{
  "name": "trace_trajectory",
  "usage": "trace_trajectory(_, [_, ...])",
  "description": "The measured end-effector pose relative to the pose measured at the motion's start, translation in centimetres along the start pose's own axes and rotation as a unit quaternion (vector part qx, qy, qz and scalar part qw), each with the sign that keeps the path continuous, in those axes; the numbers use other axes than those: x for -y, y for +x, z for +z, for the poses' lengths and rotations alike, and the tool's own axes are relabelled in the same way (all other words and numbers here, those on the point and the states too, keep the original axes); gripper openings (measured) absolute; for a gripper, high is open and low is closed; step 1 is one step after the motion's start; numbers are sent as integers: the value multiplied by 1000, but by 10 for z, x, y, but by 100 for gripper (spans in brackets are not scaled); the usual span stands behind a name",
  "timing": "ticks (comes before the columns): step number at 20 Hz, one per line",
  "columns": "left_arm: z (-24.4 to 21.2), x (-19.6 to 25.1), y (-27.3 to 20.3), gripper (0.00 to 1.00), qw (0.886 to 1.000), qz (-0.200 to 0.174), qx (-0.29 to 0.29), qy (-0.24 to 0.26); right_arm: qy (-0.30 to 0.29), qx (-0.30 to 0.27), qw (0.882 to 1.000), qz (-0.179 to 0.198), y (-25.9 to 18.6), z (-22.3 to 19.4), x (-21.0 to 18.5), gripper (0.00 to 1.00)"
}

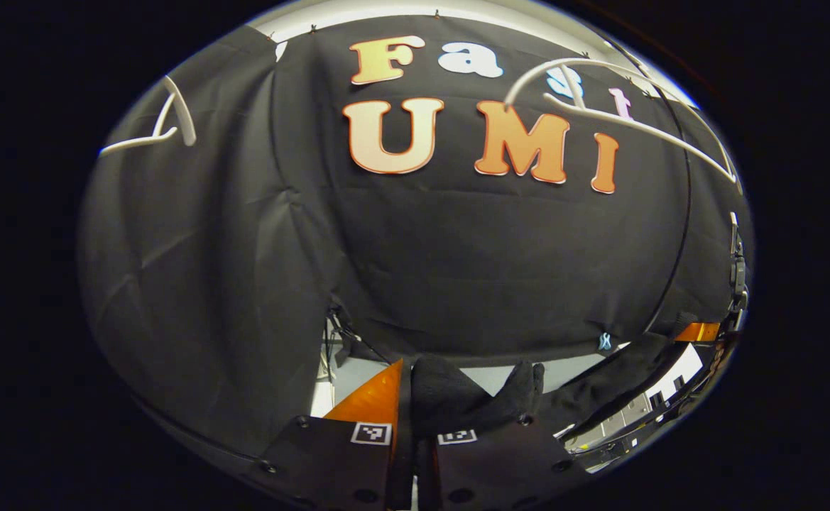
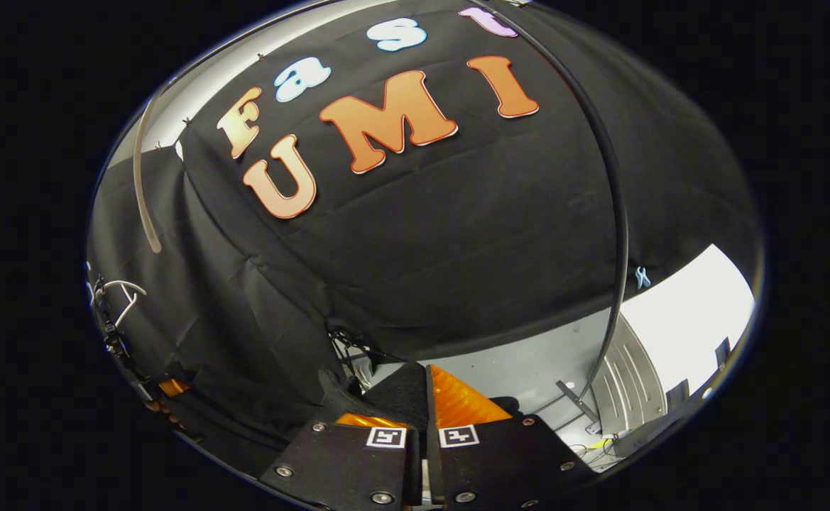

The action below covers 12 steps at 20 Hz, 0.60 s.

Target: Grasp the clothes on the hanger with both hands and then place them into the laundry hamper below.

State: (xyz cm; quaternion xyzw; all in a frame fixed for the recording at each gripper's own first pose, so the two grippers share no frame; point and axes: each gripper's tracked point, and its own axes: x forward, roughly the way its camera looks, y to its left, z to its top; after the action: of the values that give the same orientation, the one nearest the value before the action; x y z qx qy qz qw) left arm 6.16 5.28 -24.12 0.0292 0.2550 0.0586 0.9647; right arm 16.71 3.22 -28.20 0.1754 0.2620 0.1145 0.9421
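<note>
**Both grippers pinch dark cloth in front of the booth wall**

Closest to the lens in the left gripper view, the left gripper (image 1: 415, 397) has its fingers drawn close together with a fold of black garment (image 1: 457, 401) bunched between and over them; both fingers press on the fabric. From there the garment stretches off to the right as a dark band toward the far edge, where another gripper (image 1: 699, 331) shows small and partly hidden.

In the right gripper view, the right gripper (image 2: 425, 397) likewise has its jaws nearly together, with black cloth pressed between the fingers and spilling out to the left of them. Whether this is the same garment cannot be told for certain, though it looks alike.

Farther out, white hangers (image 1: 620, 117) hang high against the black wall cloth (image 1: 457, 248) in the left gripper view, one at upper right and one at upper left. In the right gripper view a thin black cable (image 2: 617, 213) curves down the wall, and a pale floor (image 2: 528, 369) shows beneath the cloth's hem.
</note>
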Motion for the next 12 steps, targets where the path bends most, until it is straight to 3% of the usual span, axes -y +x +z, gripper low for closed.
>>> trace_trajectory(12, [-68,66,10,10,992,-87,-88,6,6,-47,999,-2,4,-80,-37,3])
